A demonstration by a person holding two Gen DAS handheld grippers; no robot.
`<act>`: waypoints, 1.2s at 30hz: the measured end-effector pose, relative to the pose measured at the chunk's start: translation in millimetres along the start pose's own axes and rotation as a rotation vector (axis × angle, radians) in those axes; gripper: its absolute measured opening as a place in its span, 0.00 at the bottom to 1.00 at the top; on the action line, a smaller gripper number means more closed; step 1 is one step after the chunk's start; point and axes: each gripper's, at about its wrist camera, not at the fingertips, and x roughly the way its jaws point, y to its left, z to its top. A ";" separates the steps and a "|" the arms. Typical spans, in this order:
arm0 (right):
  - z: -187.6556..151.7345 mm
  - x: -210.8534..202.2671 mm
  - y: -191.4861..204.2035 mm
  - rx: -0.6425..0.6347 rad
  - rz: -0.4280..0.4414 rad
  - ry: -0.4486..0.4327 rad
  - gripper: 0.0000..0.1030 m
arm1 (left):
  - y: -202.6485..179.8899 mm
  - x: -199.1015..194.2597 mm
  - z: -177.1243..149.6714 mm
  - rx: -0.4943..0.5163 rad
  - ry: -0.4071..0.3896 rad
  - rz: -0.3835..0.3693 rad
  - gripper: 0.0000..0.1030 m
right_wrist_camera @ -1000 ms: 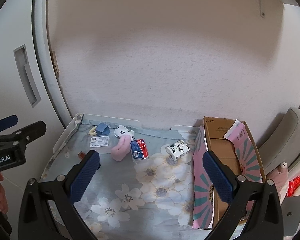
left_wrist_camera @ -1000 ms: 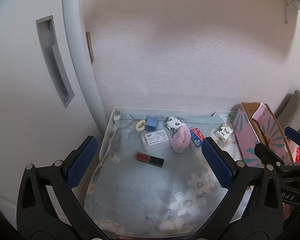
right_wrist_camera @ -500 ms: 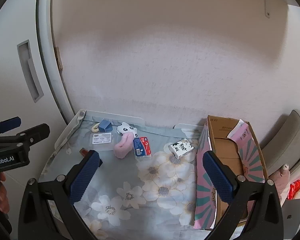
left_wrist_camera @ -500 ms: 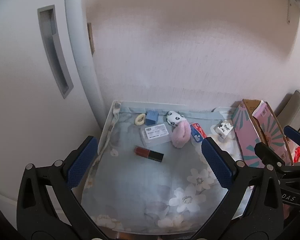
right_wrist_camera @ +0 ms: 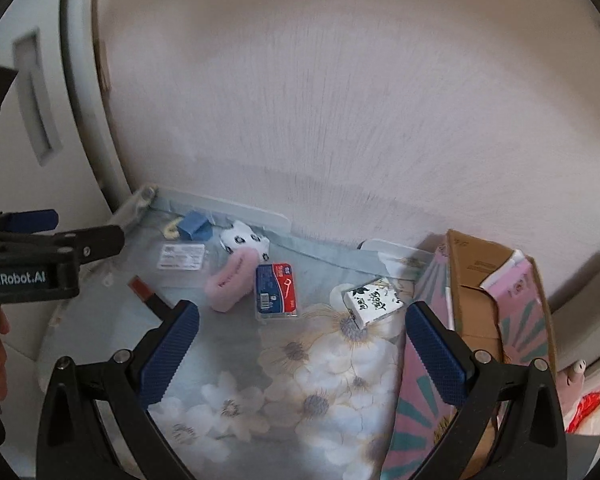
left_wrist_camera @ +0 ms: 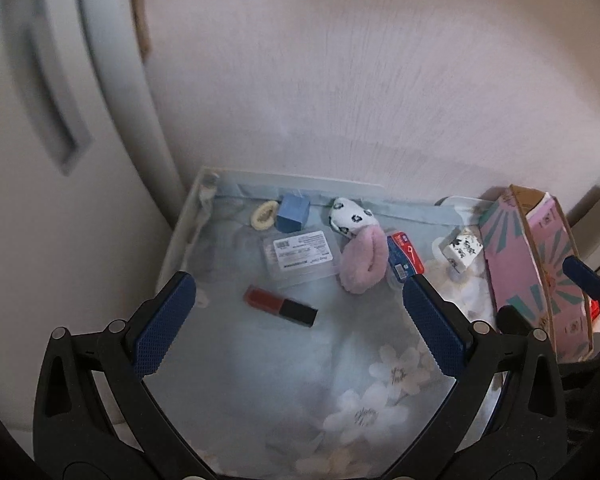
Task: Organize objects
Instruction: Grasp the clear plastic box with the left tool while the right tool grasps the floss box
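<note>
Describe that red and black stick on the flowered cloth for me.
The stick is a small, squarish tube, like a lipstick: one half translucent red, the other glossy black. It lies flat and slanted on the cloth, red end toward the wall, apart from the labelled clear packet behind it. Nothing grips it; the left gripper hovers open above it.
</note>
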 end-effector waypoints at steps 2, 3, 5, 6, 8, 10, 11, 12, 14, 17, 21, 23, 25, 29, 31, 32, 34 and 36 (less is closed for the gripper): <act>0.7 23.3 -0.9 -0.013 0.016 0.037 0.99 | -2.6 19.9 3.8 -0.008 0.029 0.007 1.00; 1.2 30.3 -0.8 -0.017 0.021 0.049 0.98 | -3.7 33.2 5.6 -0.015 0.050 0.011 1.00; 1.6 48.7 0.7 -0.033 0.034 0.084 0.97 | -3.3 53.6 8.1 -0.034 0.083 0.010 1.00; 1.7 56.3 0.7 -0.038 0.039 0.096 0.96 | -2.9 66.6 9.2 -0.047 0.103 0.010 1.00; 1.4 75.4 1.5 -0.049 0.051 0.129 0.95 | -1.7 86.1 10.5 -0.064 0.131 0.011 0.99; 0.7 88.0 2.0 -0.055 0.059 0.150 0.90 | -2.6 107.9 10.9 -0.076 0.162 0.017 1.00; 0.1 97.6 2.0 -0.058 0.065 0.167 0.89 | -3.6 115.7 11.0 -0.076 0.174 0.021 1.00; 0.1 102.1 1.7 -0.059 0.067 0.175 0.88 | -4.6 122.5 11.0 -0.073 0.182 0.029 0.99; -0.9 115.4 1.0 -0.059 0.077 0.194 0.86 | -6.0 136.5 10.5 -0.065 0.204 0.044 0.96; -2.1 129.3 0.1 -0.060 0.090 0.213 0.83 | -8.0 157.9 7.4 -0.063 0.240 0.059 0.93; -5.3 141.9 1.0 -0.064 0.108 0.234 0.78 | -8.8 176.1 4.3 -0.075 0.264 0.070 0.91; -6.4 147.9 1.4 -0.063 0.125 0.249 0.73 | -9.5 180.8 3.8 -0.077 0.266 0.075 0.91; -6.8 152.5 1.8 -0.059 0.140 0.260 0.68 | -10.9 185.7 3.6 -0.068 0.266 0.083 0.87; -8.0 156.8 3.5 -0.053 0.175 0.280 0.48 | -12.3 189.6 3.2 -0.055 0.266 0.085 0.85; -8.8 154.9 4.3 -0.055 0.172 0.272 0.48 | -13.5 190.4 1.4 -0.045 0.262 0.085 0.85; -9.2 154.2 4.4 -0.054 0.171 0.269 0.48 | -13.9 190.6 0.7 -0.041 0.261 0.085 0.85; -10.2 152.6 3.8 -0.047 0.174 0.269 0.48 | -14.2 191.2 -0.7 -0.039 0.258 0.082 0.85; -10.4 149.3 2.6 -0.039 0.175 0.261 0.48 | -14.4 191.7 -1.9 -0.038 0.256 0.079 0.85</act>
